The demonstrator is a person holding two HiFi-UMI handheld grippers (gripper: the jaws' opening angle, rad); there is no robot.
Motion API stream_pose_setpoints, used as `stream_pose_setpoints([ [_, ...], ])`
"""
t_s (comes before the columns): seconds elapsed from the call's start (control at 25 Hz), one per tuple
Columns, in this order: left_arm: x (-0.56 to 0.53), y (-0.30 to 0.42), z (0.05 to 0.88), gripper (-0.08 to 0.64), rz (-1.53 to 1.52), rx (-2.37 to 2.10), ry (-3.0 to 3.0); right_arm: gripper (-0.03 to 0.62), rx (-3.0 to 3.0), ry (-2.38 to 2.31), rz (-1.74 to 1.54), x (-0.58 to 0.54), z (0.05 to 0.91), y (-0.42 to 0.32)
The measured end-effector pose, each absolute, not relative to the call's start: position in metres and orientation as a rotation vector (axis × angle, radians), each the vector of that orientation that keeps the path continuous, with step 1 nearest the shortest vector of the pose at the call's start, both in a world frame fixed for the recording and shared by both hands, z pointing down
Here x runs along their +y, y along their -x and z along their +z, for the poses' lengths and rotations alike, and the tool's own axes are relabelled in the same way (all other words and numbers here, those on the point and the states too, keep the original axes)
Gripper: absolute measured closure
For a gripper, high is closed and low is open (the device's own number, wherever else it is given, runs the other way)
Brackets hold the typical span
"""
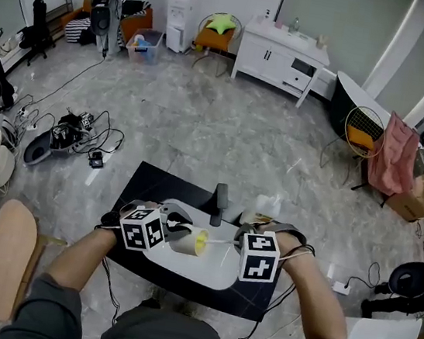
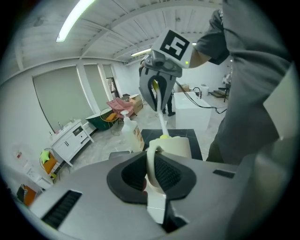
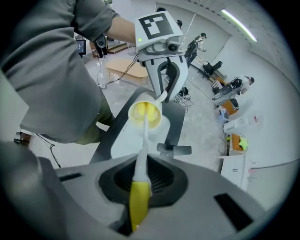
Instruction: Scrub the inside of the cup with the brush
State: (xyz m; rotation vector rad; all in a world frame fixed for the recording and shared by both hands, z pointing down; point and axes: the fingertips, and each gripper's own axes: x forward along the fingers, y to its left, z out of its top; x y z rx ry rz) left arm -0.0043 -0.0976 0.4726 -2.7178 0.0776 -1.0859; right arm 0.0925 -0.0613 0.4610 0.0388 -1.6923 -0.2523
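Cup (image 1: 184,242) and brush (image 1: 201,242) meet between our hands in the head view, just above the white board (image 1: 217,274) on the black table (image 1: 148,181). The cup lies on its side with its mouth toward our right, and the brush's yellow head is at that mouth. Our left gripper (image 1: 168,228) comes in from the left, our right gripper (image 1: 248,239) from the right.

In the left gripper view, the jaws are clenched on the cup's white handle. The cup body is just beyond, and the brush stem runs into it from the other gripper.

In the right gripper view, the jaws are clamped on the brush's yellow grip. The white stem leads straight to the cup, and yellow shows inside its mouth.

We judge the scrubbing to be under way. To do it well, we should hold the handle firmly, line the stem up with the cup's axis, and sweep the bristles around the wall and down to the bottom with small wrist turns. We should not lever on the rim, since that could twist the cup in our jaws.
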Motion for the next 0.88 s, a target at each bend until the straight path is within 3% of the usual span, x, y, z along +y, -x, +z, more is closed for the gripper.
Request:
stream_pose_setpoints([
  [0.88,-0.128,0.018,0.466,0.528,-0.901,0.287,2.889,0.569,-1.831,-0.221,-0.025,-0.051,0.447,-0.147],
])
